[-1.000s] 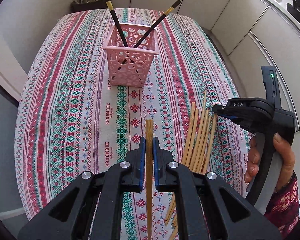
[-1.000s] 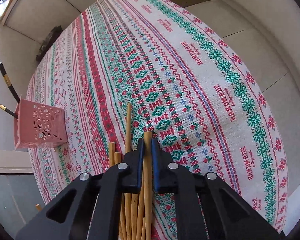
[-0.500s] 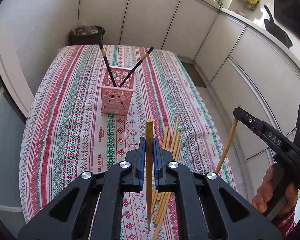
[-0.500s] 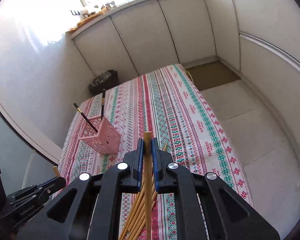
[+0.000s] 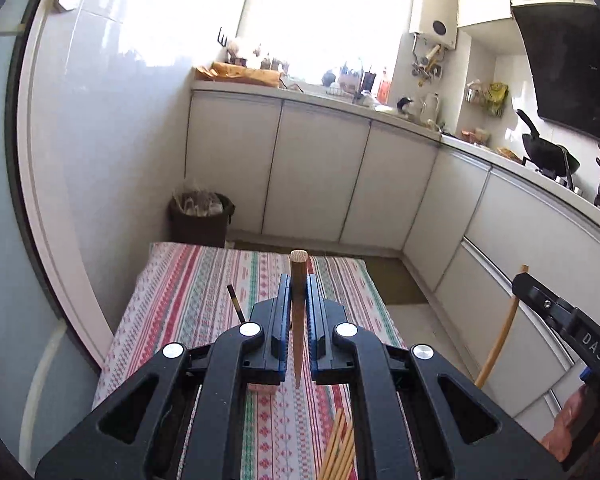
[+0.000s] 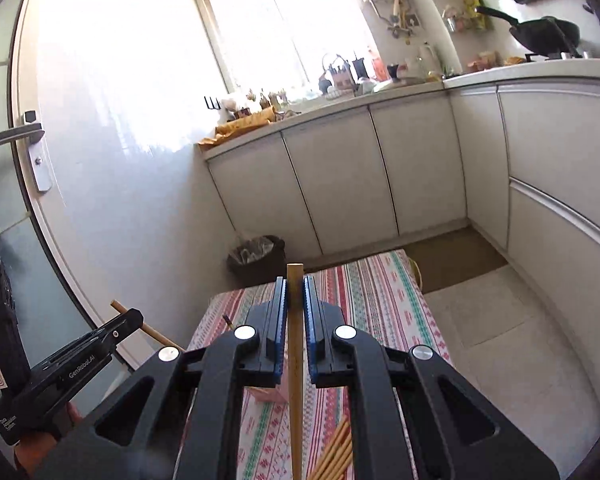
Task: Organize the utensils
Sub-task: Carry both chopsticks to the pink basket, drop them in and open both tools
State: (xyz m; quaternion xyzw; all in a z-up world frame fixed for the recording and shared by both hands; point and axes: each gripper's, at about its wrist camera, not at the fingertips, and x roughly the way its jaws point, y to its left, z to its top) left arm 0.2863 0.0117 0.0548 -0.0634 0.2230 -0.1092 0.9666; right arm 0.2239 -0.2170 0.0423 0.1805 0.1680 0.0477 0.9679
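My left gripper (image 5: 298, 284) is shut on a wooden chopstick (image 5: 298, 320) that stands upright between its blue pads, high above the table. My right gripper (image 6: 295, 286) is shut on another wooden chopstick (image 6: 295, 360), also upright. Each gripper shows in the other's view: the right one (image 5: 520, 276) at the right edge, the left one (image 6: 134, 316) at lower left. The pink basket (image 5: 262, 389) is mostly hidden behind my left gripper, with a black chopstick (image 5: 235, 305) sticking out. Several loose wooden chopsticks (image 5: 338, 448) lie on the striped tablecloth (image 5: 204, 288).
White kitchen cabinets (image 5: 316, 176) run along the back and right. A dark waste bin (image 5: 201, 216) stands beyond the table's far edge. A wok (image 5: 550, 156) sits on the stove at right. A door with a handle (image 6: 20, 136) is at left.
Both grippers have risen and tilted up with their chopsticks; the view has gone from the tabletop to the kitchen. The basket has dropped behind the grippers.
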